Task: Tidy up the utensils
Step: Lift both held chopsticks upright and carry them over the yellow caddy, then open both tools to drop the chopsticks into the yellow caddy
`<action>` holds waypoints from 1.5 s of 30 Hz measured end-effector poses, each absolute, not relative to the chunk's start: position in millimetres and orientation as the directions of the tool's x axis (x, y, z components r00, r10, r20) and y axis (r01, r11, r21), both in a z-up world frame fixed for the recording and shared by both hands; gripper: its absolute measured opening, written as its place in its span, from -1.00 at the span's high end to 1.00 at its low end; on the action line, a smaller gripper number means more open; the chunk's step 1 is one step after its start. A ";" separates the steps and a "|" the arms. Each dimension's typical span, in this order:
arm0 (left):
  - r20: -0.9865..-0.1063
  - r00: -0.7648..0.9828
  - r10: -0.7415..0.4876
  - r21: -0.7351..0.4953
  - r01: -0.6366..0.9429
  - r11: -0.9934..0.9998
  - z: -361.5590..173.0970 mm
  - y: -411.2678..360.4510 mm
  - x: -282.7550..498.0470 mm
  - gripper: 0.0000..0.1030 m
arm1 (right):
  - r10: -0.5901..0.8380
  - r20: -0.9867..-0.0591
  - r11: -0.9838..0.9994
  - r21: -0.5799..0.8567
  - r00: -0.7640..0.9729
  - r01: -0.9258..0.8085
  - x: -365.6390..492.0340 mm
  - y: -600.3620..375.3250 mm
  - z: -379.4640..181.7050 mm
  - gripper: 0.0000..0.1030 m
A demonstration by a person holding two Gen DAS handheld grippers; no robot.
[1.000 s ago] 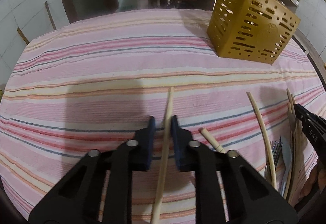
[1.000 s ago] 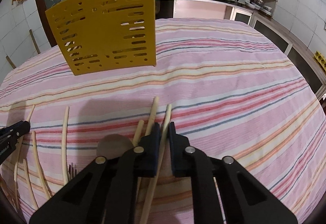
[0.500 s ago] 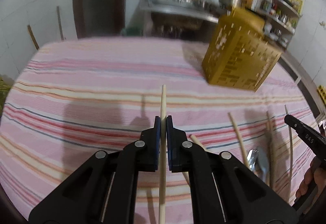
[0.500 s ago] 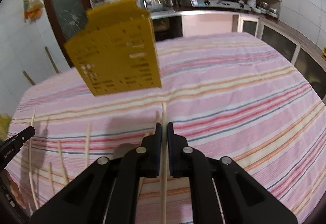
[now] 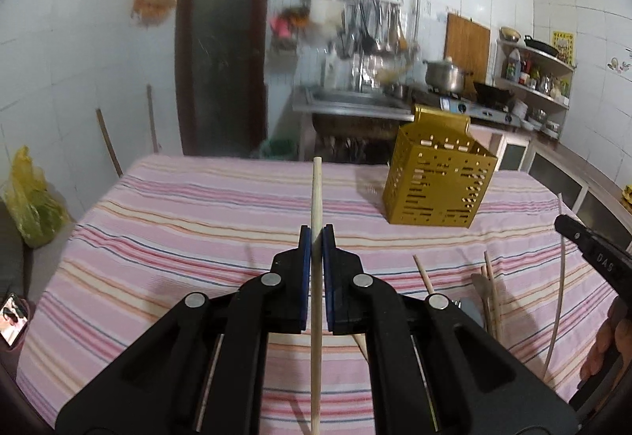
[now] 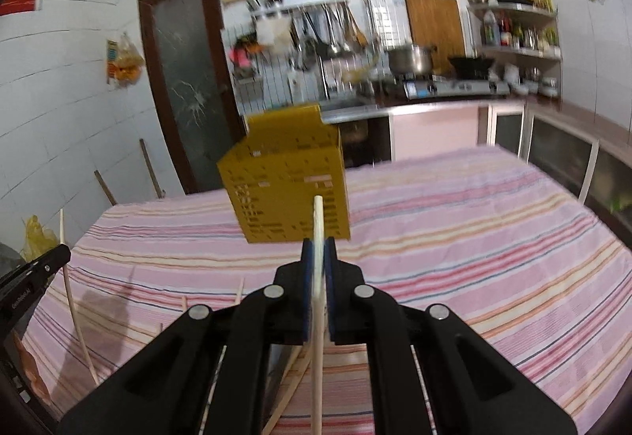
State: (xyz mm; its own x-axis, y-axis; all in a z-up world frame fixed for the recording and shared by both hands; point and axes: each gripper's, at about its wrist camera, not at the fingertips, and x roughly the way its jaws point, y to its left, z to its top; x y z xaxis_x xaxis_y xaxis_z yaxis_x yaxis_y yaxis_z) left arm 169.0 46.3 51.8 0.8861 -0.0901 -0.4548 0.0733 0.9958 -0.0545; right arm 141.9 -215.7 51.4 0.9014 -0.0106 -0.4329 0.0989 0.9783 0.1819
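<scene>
My left gripper (image 5: 316, 233) is shut on a pale wooden chopstick (image 5: 316, 198) and holds it lifted above the striped tablecloth (image 5: 177, 229). My right gripper (image 6: 318, 247) is shut on another chopstick (image 6: 318, 221), also lifted. The yellow perforated utensil holder (image 5: 438, 186) stands upright on the table, ahead and to the right in the left wrist view, and straight ahead of my right gripper (image 6: 288, 194). Loose chopsticks (image 5: 424, 277) and a spoon (image 5: 480, 283) lie on the cloth lower right.
Several chopsticks (image 6: 75, 312) lie at the left in the right wrist view. A kitchen counter with sink and stove (image 5: 454, 107) stands behind the table. A yellow bag (image 5: 29, 198) sits left of the table. A phone (image 5: 14, 318) lies at the left edge.
Both grippers closed on a chopstick each and lifted them off the cloth, tilting up so the kitchen wall now shows. The holder looks farther away.
</scene>
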 end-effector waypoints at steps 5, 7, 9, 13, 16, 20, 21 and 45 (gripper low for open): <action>-0.391 0.919 -0.050 -0.023 0.045 0.999 55.6 49.3 142.5 0.91 | -0.013 -0.369 0.987 0.142 0.929 0.071 121.1 -209.2 61.3 0.88; -0.368 0.929 -0.046 -0.032 0.037 0.999 57.0 50.4 133.9 0.91 | -0.011 -0.342 0.988 0.140 0.940 0.062 114.6 -209.7 63.7 0.88; -0.353 0.935 -0.042 -0.039 0.030 0.999 59.4 50.5 129.2 0.91 | -0.010 -0.320 0.988 0.145 0.947 0.060 110.9 -212.1 66.4 0.88; -0.327 0.944 -0.035 -0.040 0.023 0.999 65.0 49.7 121.6 0.91 | -0.007 -0.292 0.987 0.153 0.956 0.054 110.4 -214.3 72.8 0.88; -0.315 0.948 -0.041 -0.052 0.026 0.998 71.4 49.3 121.8 0.91 | -0.006 -0.275 0.987 0.150 0.961 0.049 114.6 -213.2 78.8 0.88; -0.305 0.950 -0.060 -0.073 0.040 0.997 80.6 48.2 124.5 0.91 | -0.005 -0.258 0.988 0.146 0.966 0.044 122.0 -214.4 85.7 0.88; -0.301 0.951 -0.066 -0.076 0.045 0.996 83.9 47.4 124.9 0.91 | -0.006 -0.253 0.988 0.146 0.968 0.044 123.2 -214.9 86.9 0.88; -0.061 0.958 -0.280 -0.148 0.268 0.952 214.6 -72.8 290.8 0.91 | -0.073 -0.006 0.981 0.179 0.997 0.073 278.4 -258.6 201.4 0.88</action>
